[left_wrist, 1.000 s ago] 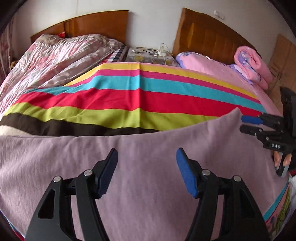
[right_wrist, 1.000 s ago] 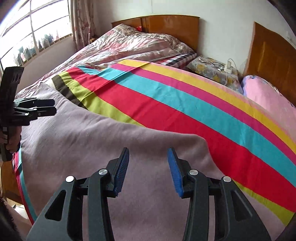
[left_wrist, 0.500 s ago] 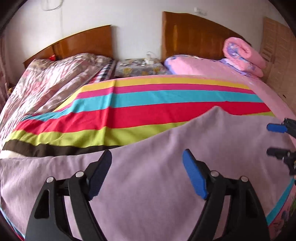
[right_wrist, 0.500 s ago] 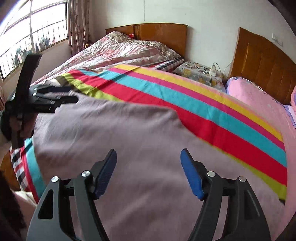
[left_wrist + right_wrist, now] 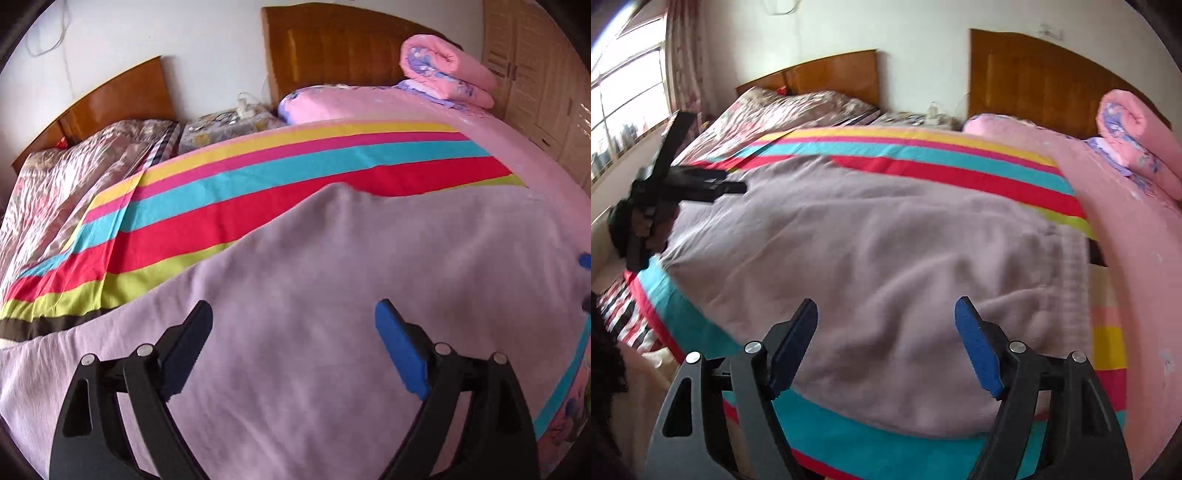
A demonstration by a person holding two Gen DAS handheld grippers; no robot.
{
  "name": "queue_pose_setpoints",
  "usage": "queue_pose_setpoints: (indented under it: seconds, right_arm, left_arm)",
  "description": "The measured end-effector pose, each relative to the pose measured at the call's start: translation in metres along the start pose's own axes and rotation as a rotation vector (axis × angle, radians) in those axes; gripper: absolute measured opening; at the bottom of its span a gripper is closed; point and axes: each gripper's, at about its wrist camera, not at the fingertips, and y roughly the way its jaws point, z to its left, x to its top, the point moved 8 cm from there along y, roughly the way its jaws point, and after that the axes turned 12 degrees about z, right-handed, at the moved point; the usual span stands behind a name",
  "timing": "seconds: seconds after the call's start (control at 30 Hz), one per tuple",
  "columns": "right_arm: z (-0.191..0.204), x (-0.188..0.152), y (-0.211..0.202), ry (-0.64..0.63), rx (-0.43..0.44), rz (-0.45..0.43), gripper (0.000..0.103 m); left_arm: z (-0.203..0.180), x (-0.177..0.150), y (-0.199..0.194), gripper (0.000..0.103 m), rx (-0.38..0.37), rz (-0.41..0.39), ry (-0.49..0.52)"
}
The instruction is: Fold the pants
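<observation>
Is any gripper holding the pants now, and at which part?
No. The left gripper and right gripper are open above the pants.

The bed [image 5: 1137,236] carries a striped sheet [image 5: 258,199], with mauve pants [image 5: 332,295] spread flat across it toward six o'clock. A rolled pink quilt [image 5: 447,70] lies at two o'clock, a floral quilt [image 5: 55,184] at ten.
</observation>
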Motion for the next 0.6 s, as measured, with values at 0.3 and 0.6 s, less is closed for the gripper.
queue_pose_setpoints:
  seconds: [0.3,0.6]
  right_arm:
    - [-0.029,-0.025,0.018,0.019,-0.013,0.050,0.074]
    - [-0.060,0.045,-0.010,0.054,0.018,-0.066,0.078]
  left_arm:
    - [-0.097,-0.001,0.036,0.092,0.044,0.023,0.189]
    - [-0.091,-0.002,0.041,0.102,0.038,0.032,0.147]
